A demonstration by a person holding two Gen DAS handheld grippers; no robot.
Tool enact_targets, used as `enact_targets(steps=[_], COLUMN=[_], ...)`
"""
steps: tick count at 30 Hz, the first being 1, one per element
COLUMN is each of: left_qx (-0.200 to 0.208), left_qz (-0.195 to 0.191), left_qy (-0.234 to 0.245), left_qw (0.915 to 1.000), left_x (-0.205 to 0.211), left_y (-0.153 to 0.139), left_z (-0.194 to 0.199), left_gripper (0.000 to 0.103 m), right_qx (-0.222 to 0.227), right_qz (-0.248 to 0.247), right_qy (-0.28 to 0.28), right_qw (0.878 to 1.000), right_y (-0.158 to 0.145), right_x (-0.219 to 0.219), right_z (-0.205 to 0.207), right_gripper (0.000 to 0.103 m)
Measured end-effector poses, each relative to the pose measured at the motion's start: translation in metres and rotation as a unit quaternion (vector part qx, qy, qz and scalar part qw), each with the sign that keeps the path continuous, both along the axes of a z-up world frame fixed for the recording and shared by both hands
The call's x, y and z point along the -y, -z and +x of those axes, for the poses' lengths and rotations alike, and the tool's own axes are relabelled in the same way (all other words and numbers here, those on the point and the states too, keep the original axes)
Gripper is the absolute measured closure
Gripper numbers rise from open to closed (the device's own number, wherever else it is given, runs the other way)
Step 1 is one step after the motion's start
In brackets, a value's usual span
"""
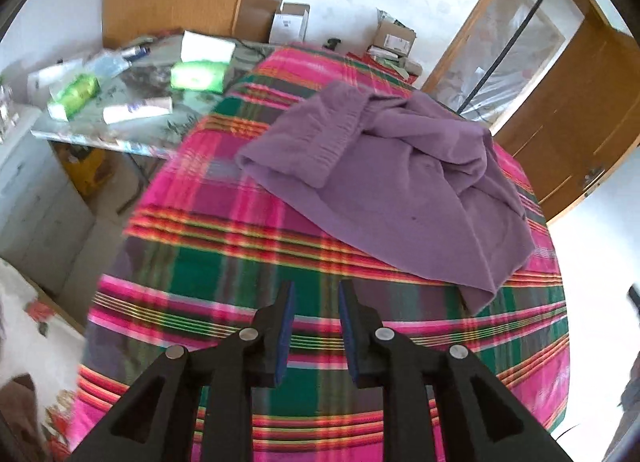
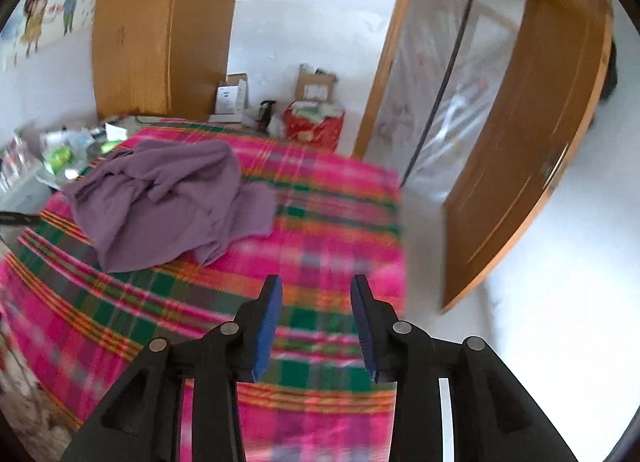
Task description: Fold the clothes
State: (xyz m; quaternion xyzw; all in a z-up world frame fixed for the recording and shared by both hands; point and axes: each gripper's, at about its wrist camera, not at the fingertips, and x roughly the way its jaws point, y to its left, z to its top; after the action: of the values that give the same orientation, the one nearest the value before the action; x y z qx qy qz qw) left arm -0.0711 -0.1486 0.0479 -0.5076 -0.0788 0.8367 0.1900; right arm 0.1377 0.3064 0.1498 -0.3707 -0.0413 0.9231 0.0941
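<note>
Near blanket (image 1: 224, 262) bare (sweater (image 1: 400, 190) beyond).

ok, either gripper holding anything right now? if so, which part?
Nothing is held. The left gripper and right gripper both stand open with only plaid blanket behind them; the purple sweater lies crumpled, untouched.
</note>
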Motion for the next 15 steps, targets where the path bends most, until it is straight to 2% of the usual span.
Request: enact_targets(steps=[4, 9, 15], left_qx=[-0.001, 0.008, 0.007], left_qz=[0.001, 0.017, 0.034], left_qy=[-0.010, -0.037, -0.067], left_qw=[0.9999, 0.9991, 0.9972], left_x=[-0.009, -0.014, -0.010], left_y=[0.011, 0.024, 0.033], left_z=[-0.005, -0.020, -0.035], left_gripper=[0.080, 0.080, 0.079], right_qx=[0.011, 0.021, 0.026], right_qz=[-0.064, -0.159, -0.224], right_qy=[-0.028, -0.075, -0.095], right_qw=[0.997, 0.984, 0.969], right_y=[0.045, 0.100, 0.137], right_x=[0.018, 0.050, 0.071], right_z=[-0.017, -0.061, -0.106], right_gripper=[0.066, 0.066, 0.066])
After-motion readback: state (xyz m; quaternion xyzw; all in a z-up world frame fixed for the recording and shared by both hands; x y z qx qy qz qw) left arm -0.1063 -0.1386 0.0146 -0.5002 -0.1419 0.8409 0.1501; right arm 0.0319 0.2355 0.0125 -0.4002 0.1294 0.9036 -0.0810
